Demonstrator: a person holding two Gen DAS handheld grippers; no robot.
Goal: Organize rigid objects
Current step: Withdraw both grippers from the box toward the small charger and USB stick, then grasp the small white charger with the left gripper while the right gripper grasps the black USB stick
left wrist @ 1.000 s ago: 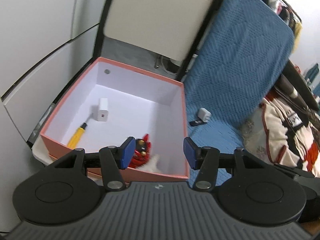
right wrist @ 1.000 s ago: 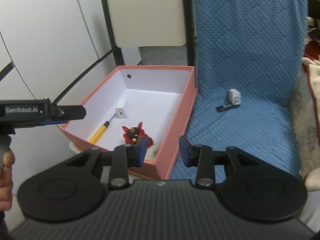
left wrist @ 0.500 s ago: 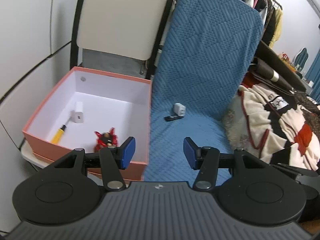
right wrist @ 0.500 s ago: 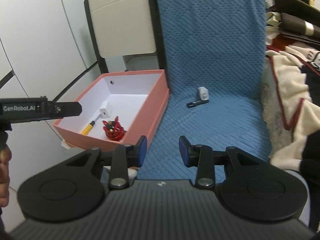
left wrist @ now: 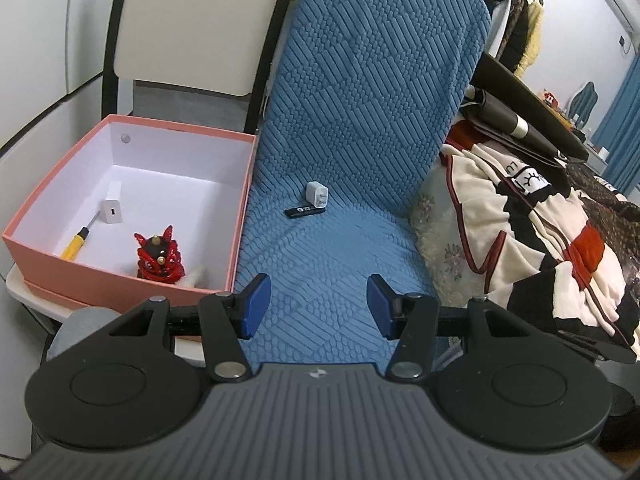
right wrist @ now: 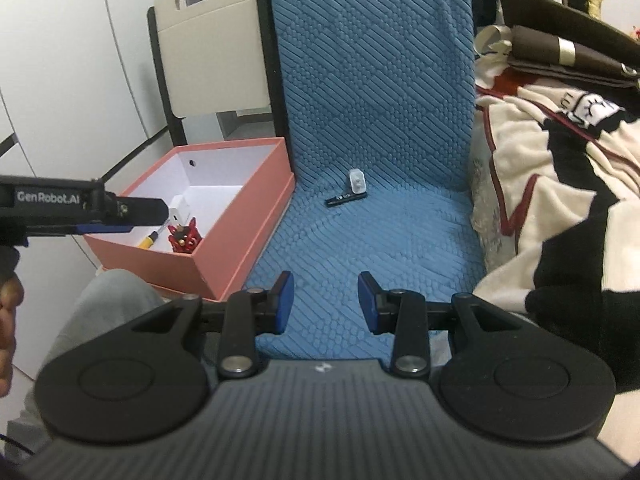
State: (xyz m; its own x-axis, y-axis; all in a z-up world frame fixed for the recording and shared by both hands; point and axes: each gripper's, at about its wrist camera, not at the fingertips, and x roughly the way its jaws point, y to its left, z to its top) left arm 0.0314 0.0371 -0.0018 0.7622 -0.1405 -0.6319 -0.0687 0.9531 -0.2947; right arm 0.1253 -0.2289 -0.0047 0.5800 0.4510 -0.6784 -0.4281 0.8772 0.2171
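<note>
A pink box [left wrist: 120, 284] [right wrist: 248, 236] with a white inside stands left of a blue quilted seat [left wrist: 332, 256] [right wrist: 372, 236]. In it lie a white charger [left wrist: 112, 207], a yellow screwdriver [left wrist: 76, 242] [right wrist: 149, 239] and a red toy figure [left wrist: 159, 256] [right wrist: 184, 237]. On the seat, far back, lie a white plug adapter [left wrist: 317, 195] [right wrist: 357, 181] and a black stick [left wrist: 305, 211] [right wrist: 345, 199]. My left gripper [left wrist: 318, 306] is open and empty above the seat's front. My right gripper [right wrist: 325, 302] is open and empty, also over the seat's front.
A cream chair back [left wrist: 192, 28] stands behind the box. A heap of cream, black and red clothing [left wrist: 532, 232] [right wrist: 560, 168] lies right of the seat. White cabinet doors [right wrist: 60, 80] are on the left. The person's knee [right wrist: 108, 300] shows in the right wrist view.
Both grippers have drawn back and swung right, away from the box toward the seat. The red toy figure stays in the box. Both stay open and empty.
</note>
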